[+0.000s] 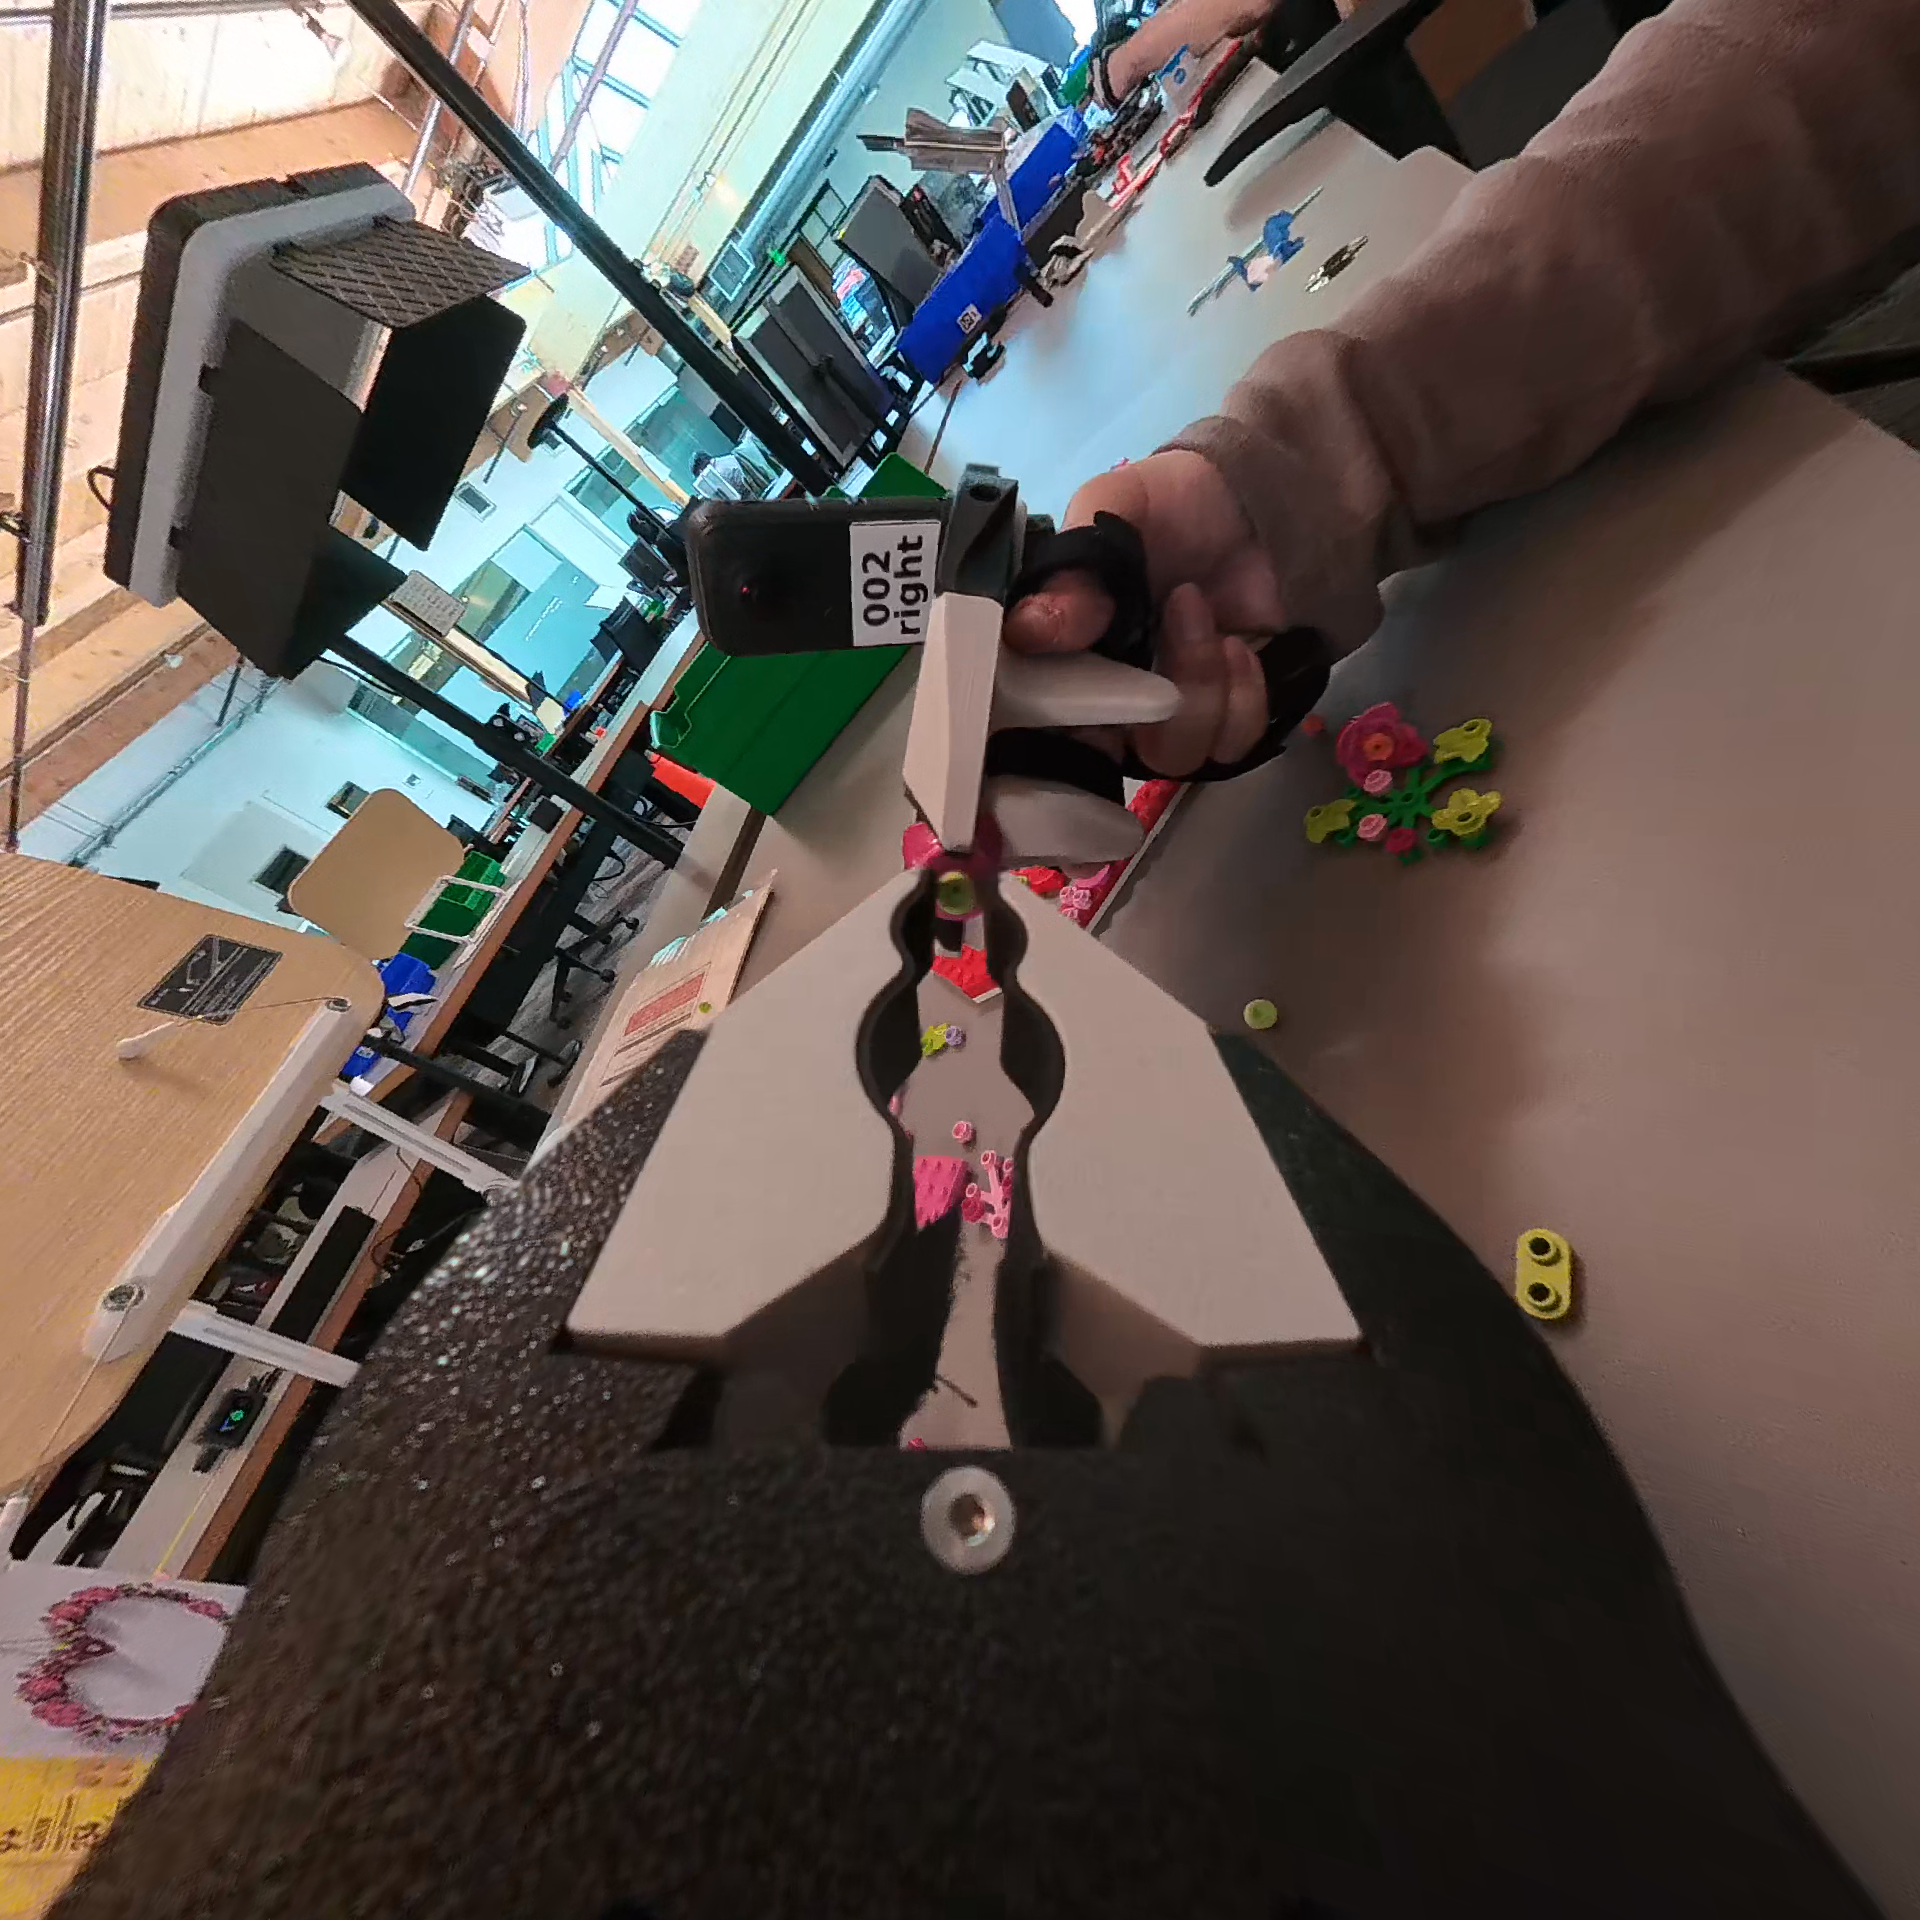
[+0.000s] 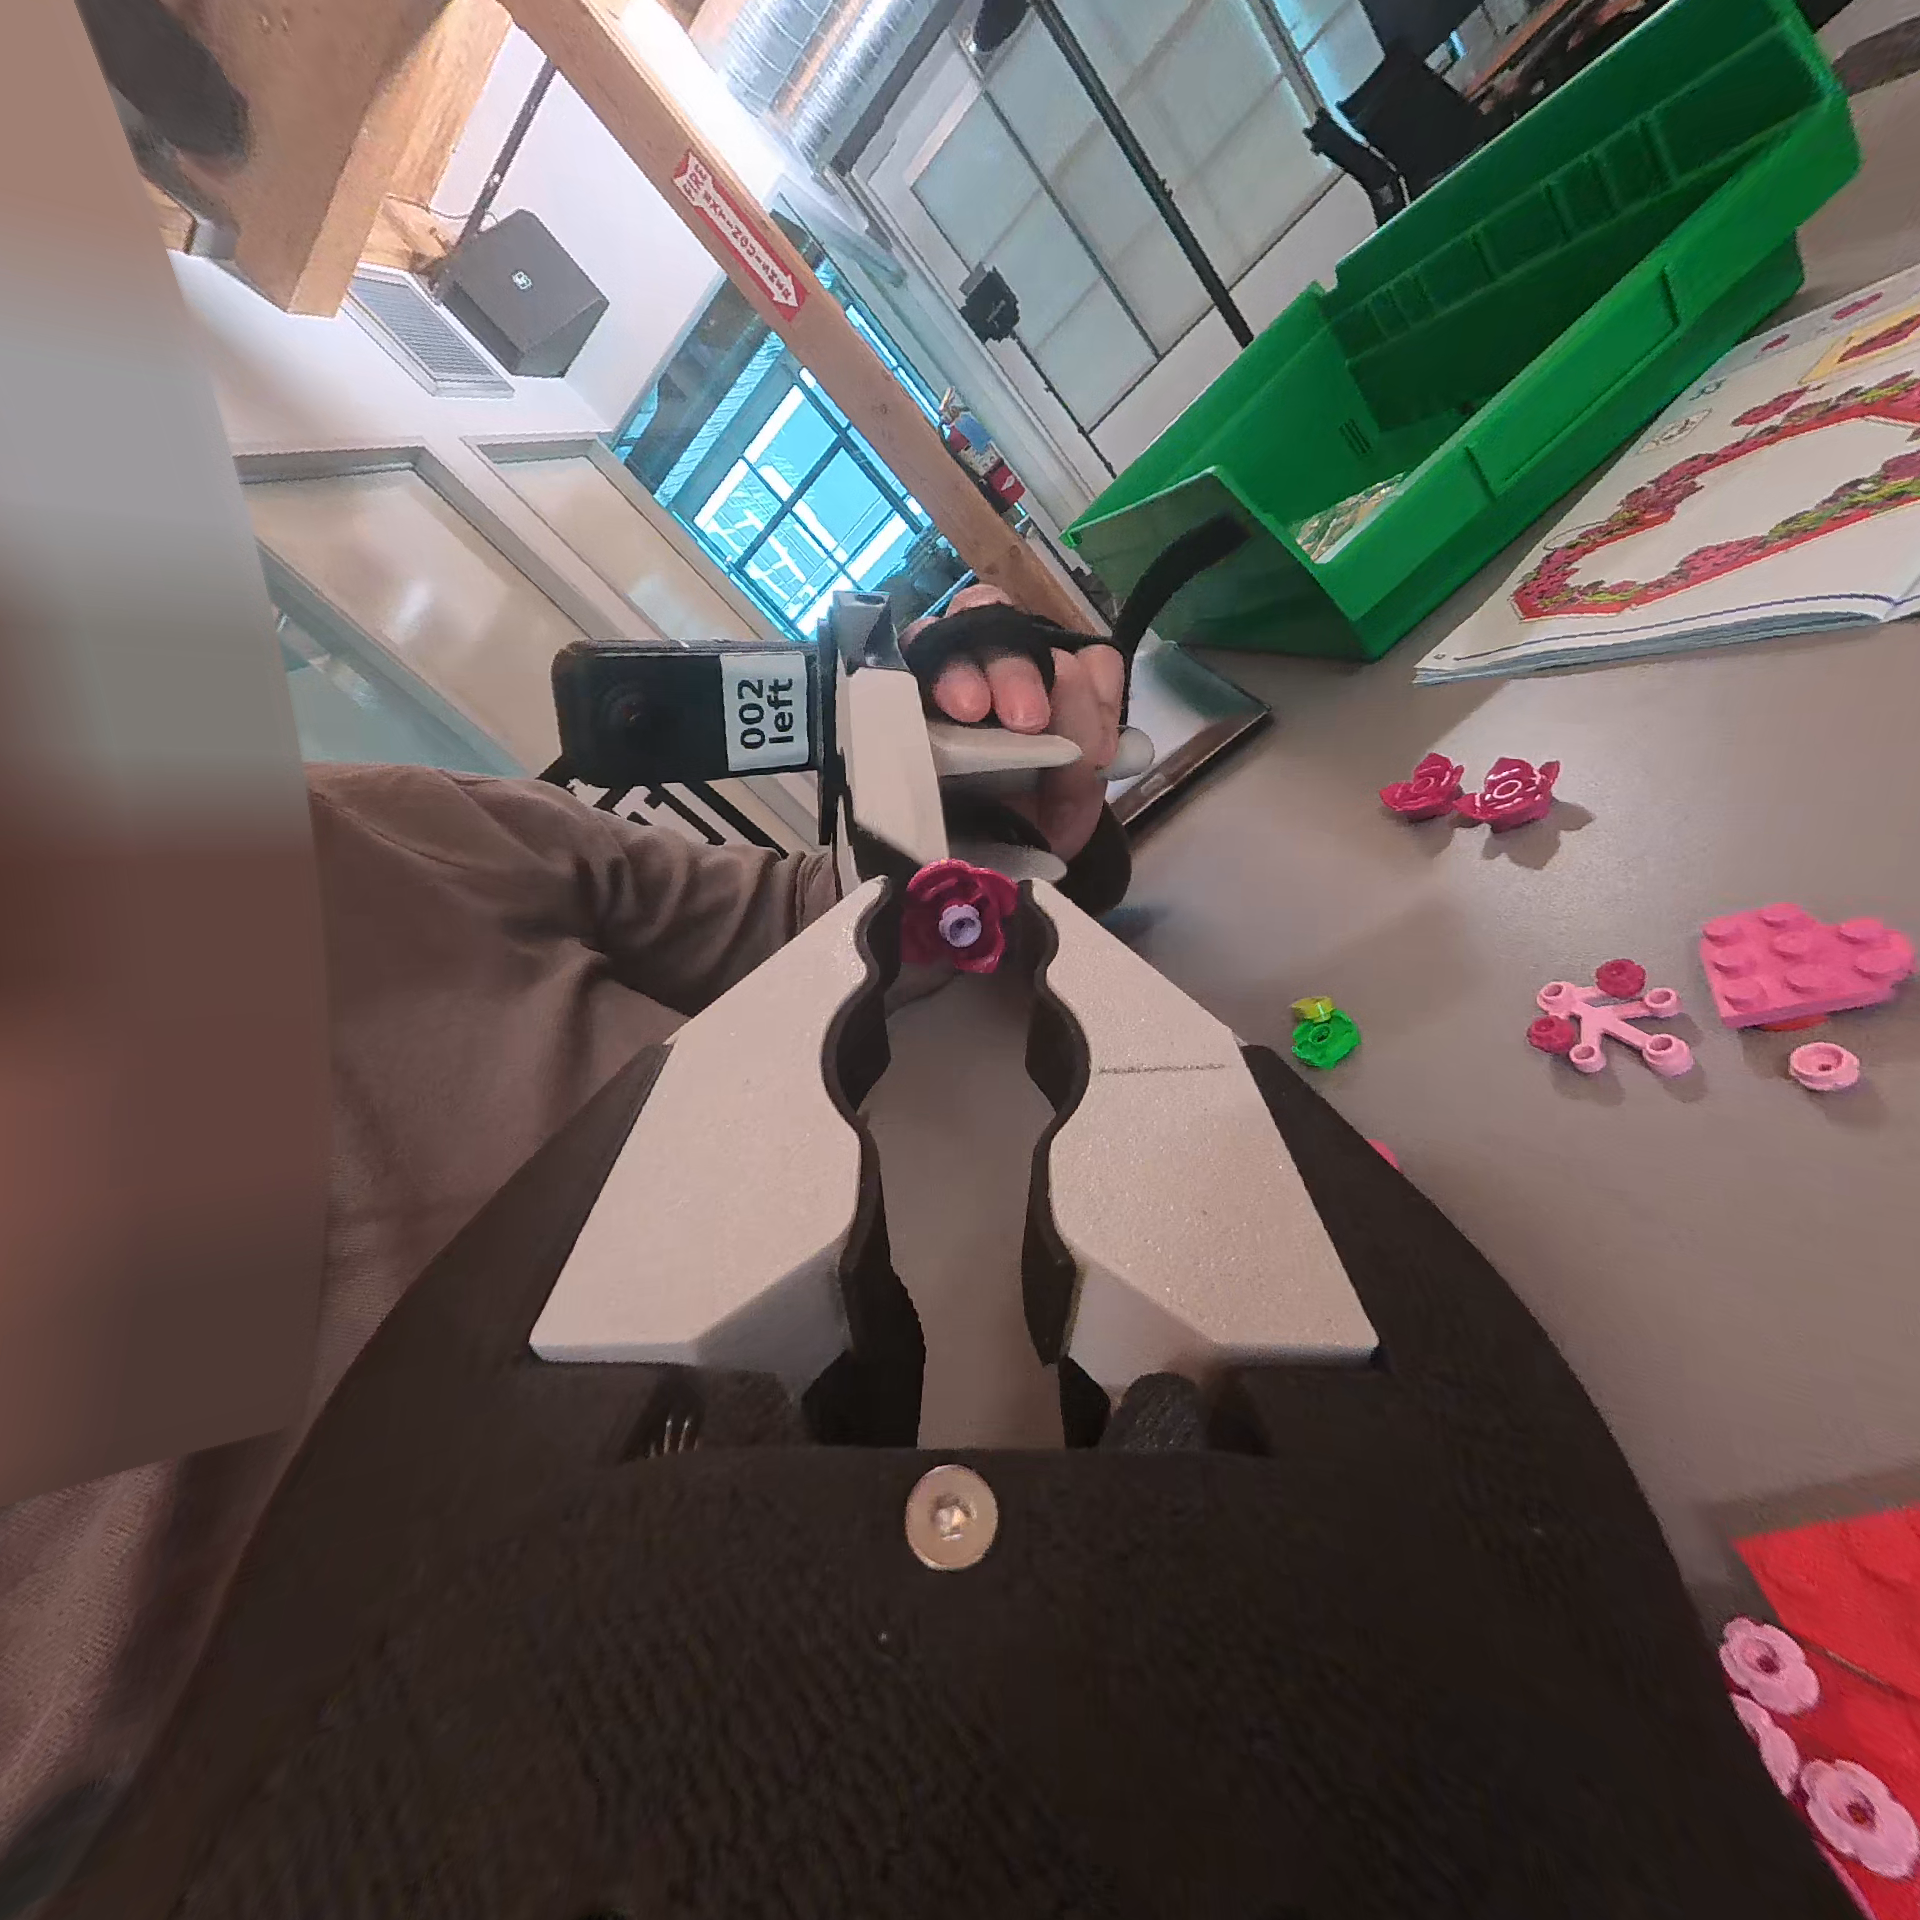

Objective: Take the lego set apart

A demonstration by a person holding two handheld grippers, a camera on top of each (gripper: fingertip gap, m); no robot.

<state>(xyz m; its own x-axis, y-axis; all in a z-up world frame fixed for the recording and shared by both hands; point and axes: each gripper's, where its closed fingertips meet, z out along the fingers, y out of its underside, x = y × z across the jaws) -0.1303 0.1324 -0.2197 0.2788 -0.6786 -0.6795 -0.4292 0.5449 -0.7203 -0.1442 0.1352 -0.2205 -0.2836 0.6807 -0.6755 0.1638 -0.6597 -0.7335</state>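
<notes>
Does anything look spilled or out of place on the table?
Nothing stands out. Loose pieces such as the yellow two-hole plate and pink heart plate lie scattered on the table, as disassembly would leave them.

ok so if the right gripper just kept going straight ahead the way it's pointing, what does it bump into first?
Probably the left gripper. The right gripper already holds the dark pink rose at its tips, and the other gripper's fingers sit right behind that flower, though the exact gap is unclear.
</notes>
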